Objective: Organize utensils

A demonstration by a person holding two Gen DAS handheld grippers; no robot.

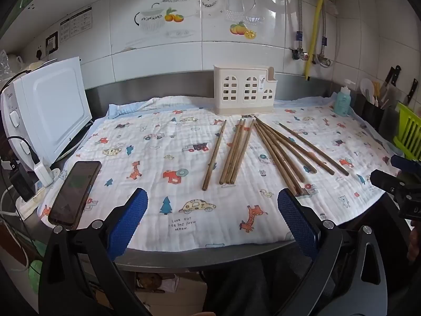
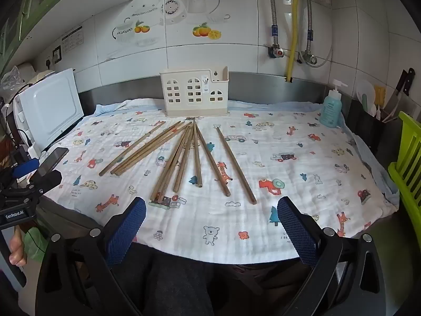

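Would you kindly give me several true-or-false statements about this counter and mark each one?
1. The chopsticks lie on the printed cloth. True.
2. The cream holder already contains chopsticks. False: none show in it.
3. The left tongs grip a chopstick. False: open and empty.
4. A pump bottle stands at the cloth's right. True.
5. The right tongs are open. True.

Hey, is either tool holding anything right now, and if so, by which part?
Nothing is held. The left tool and the right tool are both open and empty, short of the brown wooden chopsticks lying on the printed cloth.
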